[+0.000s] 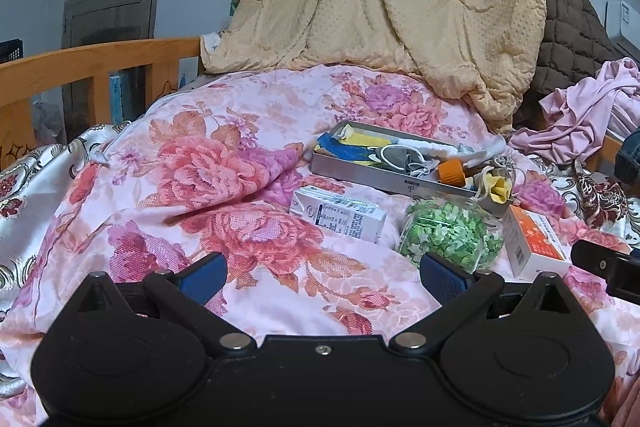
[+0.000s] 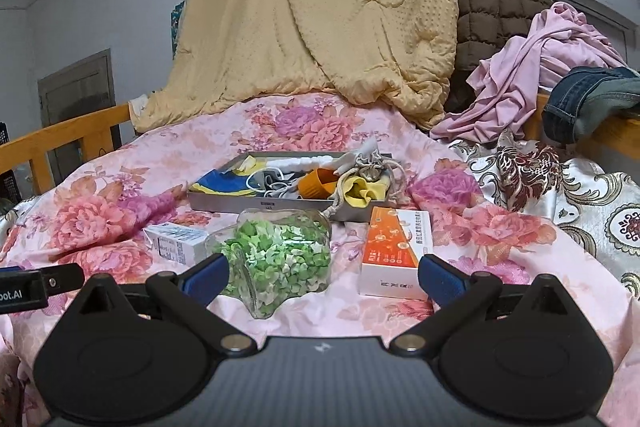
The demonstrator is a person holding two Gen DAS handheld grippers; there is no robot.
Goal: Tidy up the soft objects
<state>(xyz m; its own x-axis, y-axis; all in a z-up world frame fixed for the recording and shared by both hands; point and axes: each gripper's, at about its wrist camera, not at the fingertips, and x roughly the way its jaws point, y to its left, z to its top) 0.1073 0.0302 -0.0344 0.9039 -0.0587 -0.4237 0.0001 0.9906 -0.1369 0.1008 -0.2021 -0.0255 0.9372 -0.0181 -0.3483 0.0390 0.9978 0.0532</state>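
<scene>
Jar point(image 2: 276, 259) of green bits; cloth-filled tray point(image 2: 280, 205).

Lying on the bed's quilt point(image 2: 120, 187): a shallow tray point(image 2: 256, 205) toward the back, holding cloths, a cable and a drawstring pouch point(image 2: 370, 173) draping over its right end. Sitting just before the tray, in a row: a milk carton point(image 2: 176, 241) at left, a jar of paper stars point(image 2: 280, 259) in the middle, a medicine box point(image 2: 396, 253) at right. Hanging behind everything: a blanket point(image 2: 320, 19). Piling up at right rear: clothes point(image 2: 532, 67) and jeans point(image 2: 588, 99).
</scene>
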